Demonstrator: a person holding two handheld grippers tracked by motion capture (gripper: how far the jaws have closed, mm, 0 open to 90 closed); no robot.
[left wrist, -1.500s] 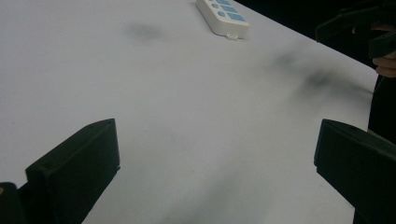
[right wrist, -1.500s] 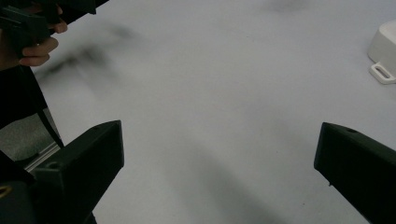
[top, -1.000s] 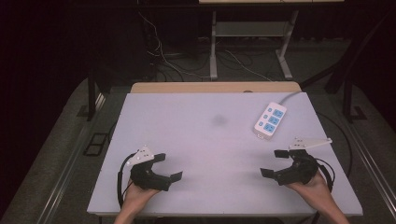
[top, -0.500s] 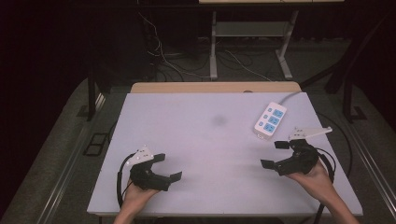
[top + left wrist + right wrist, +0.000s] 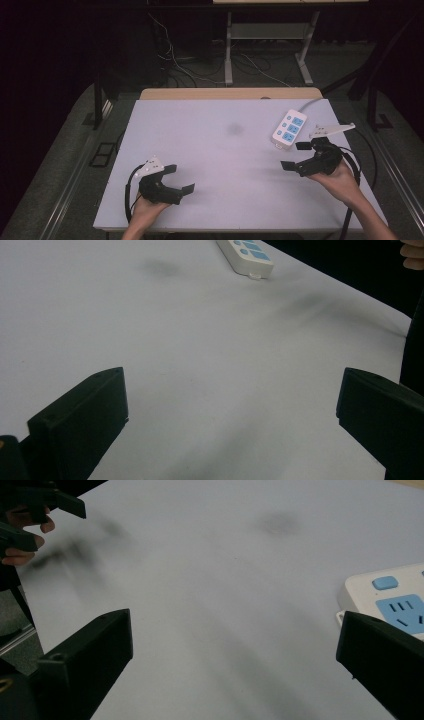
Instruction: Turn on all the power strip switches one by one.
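The right gripper (image 5: 296,155), jaws spread and empty like the left gripper (image 5: 179,179), sits just beside the one white power strip (image 5: 289,127), which carries three blue socket panels on the table (image 5: 220,150).

**What stays out of sight at the table**

The power strip (image 5: 385,600) runs off the right edge of the right gripper view, so just one end with a blue button and part of a socket can be made out; in the left gripper view it (image 5: 245,255) is cut by the top edge. Its cord slips behind the table's (image 5: 210,150) far right corner. The person's forearms leave the high view at the bottom. Beyond the table's far edge the floor sinks into darkness. A grey smudge (image 5: 234,129) near the table's middle is too faint to identify.
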